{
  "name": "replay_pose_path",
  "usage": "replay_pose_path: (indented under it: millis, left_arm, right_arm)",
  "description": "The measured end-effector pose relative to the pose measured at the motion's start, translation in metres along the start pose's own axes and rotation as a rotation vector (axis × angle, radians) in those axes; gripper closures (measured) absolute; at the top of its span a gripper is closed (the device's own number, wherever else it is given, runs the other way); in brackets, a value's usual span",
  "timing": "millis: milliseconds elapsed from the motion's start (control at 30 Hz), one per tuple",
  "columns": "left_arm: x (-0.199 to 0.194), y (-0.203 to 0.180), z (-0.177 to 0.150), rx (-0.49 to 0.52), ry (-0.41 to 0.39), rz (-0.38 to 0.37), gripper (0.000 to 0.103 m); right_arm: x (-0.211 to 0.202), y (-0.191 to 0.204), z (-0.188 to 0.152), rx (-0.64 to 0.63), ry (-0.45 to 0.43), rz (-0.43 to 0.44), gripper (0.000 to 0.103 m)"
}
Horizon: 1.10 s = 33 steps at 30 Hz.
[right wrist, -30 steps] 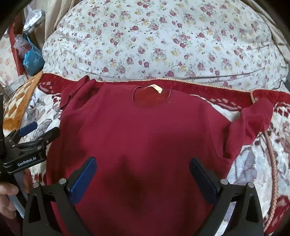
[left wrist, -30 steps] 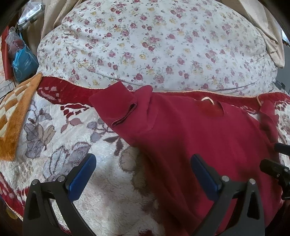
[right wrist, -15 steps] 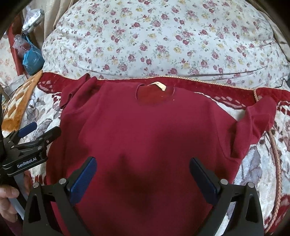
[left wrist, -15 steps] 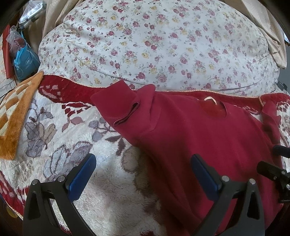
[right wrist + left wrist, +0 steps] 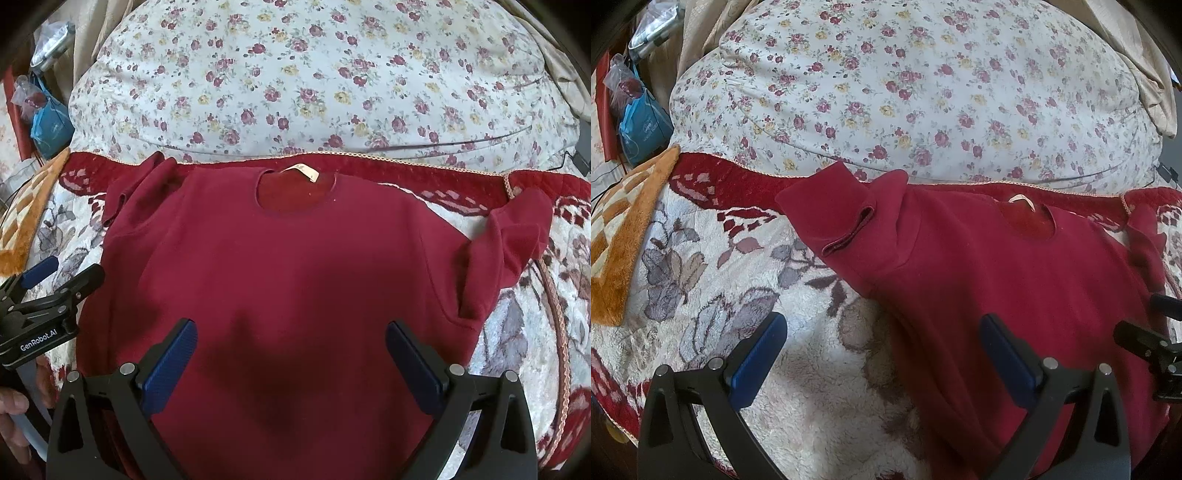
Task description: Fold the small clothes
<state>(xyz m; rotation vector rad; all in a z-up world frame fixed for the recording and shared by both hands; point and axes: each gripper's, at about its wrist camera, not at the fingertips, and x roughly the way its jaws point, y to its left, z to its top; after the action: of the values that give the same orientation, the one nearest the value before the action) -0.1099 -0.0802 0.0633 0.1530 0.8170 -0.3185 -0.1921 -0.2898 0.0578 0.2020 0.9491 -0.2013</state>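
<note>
A dark red sweatshirt (image 5: 295, 266) lies flat, front up, on a floral fleece blanket (image 5: 713, 280), its collar with a white tag (image 5: 300, 170) toward the far side. Its left sleeve (image 5: 842, 221) is bunched and folded near the shoulder. Its right sleeve (image 5: 513, 240) is crumpled at the right. My left gripper (image 5: 882, 354) is open and empty, hovering over the sweatshirt's left edge; it also shows in the right wrist view (image 5: 55, 284). My right gripper (image 5: 291, 354) is open and empty above the sweatshirt's lower middle.
A big floral-print duvet (image 5: 314, 74) is heaped behind the sweatshirt. An orange checkered blanket (image 5: 620, 229) lies at the left. A blue bag (image 5: 642, 129) and clutter sit at the far left. A braided cord (image 5: 554, 314) runs along the blanket's right edge.
Both grippers have shifted slightly so the sweatshirt sits a little lower and further right in view. Both stay open and nothing was grasped.
</note>
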Motion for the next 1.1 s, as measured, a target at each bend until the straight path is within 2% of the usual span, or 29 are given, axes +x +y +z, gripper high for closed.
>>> replay_pose_path:
  millis: [467,700,833,1100]
  left_arm:
    - [0.006,0.011,0.002,-0.03,0.013,0.018,0.0]
    - [0.011,0.033,0.005,-0.115,0.026,0.037,0.0]
    - [0.015,0.047,0.007,-0.148,0.03,0.071,0.0]
    - [0.03,0.075,0.012,-0.234,0.061,0.14,0.0]
  right_arm:
    - [0.01,0.016,0.009,-0.027,0.012,0.022,0.0]
    - [0.023,0.035,0.024,-0.061,0.014,0.044,0.0]
    - [0.027,0.049,0.038,-0.09,-0.009,0.076,0.001]
    - [0.04,0.098,0.09,-0.154,-0.027,0.307,0.026]
